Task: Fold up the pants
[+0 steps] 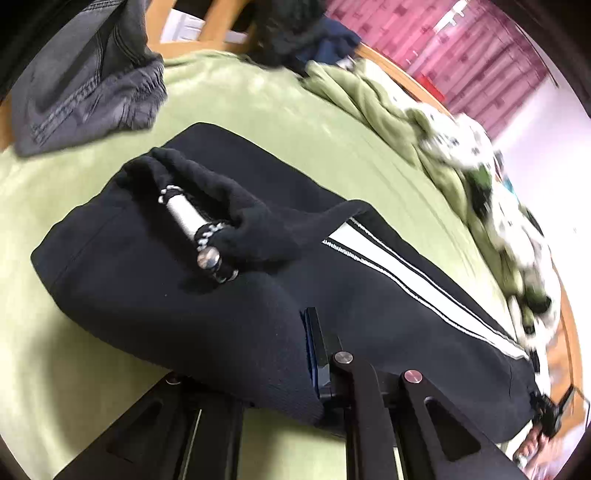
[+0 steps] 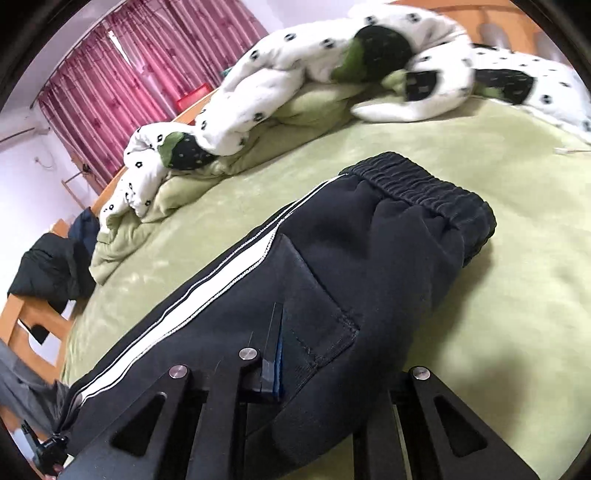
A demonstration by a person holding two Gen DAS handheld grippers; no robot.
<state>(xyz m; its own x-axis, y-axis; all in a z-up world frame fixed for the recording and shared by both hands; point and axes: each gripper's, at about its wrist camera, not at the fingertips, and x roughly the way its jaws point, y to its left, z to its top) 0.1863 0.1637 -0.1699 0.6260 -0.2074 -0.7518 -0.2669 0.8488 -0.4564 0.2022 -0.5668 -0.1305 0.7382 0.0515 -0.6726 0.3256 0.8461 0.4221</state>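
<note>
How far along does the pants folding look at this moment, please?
Done: the black pants lie flat on the green blanket, legs stacked, white stripe along one edge. In hand: the left gripper and right gripper are each clamped on a near edge. Left: folding them over lengthwise.

The left tool shows one finger only; black pants cloth drapes over the other, so the pinch itself is hidden. The right tool is the same: one finger shows, and the pants fold covers the rest. The pants' near edge runs out under both frames' lower borders. At the bed's far edge the quilt smears with motion blur. The grey garment is cut by the top-left corner. A dark heap by the headboard is too blurred to name.
</note>
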